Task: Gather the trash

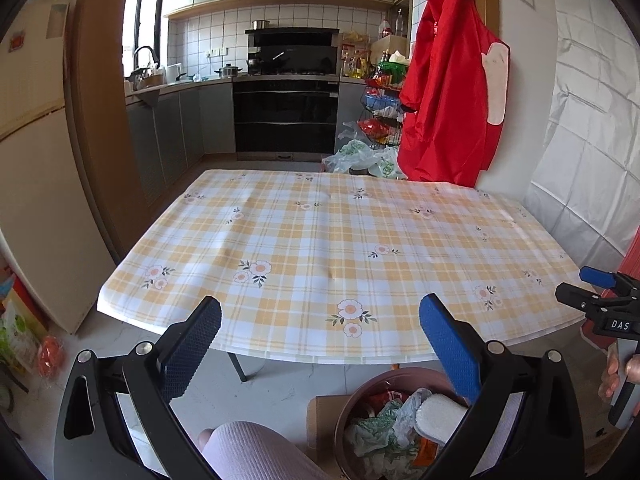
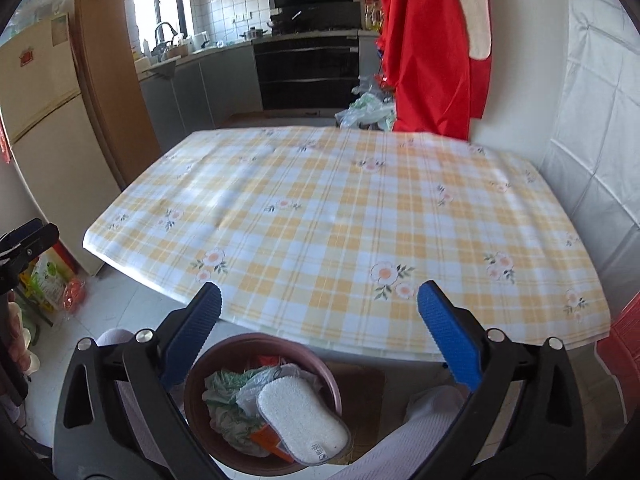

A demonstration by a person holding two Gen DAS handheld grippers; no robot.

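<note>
A brown round trash bin (image 1: 344, 408) (image 2: 200, 404) stands on the floor in front of the table. It holds crumpled plastic bags (image 2: 228, 388), orange wrappers and a white packaged sponge (image 2: 300, 420) (image 1: 436, 412) on top. My left gripper (image 1: 320, 320) is open and empty, held above the table's near edge and left of the bin. My right gripper (image 2: 320, 308) is open and empty, above the bin. The right gripper also shows at the right edge of the left wrist view (image 1: 600, 292).
The table (image 1: 320, 240) (image 2: 340, 208) wears a yellow checked cloth with flowers. A red apron (image 1: 452, 80) hangs on the wall behind it. Plastic bags (image 1: 360, 156) lie on the floor beyond. A fridge (image 2: 44, 140) stands left. My knees are below.
</note>
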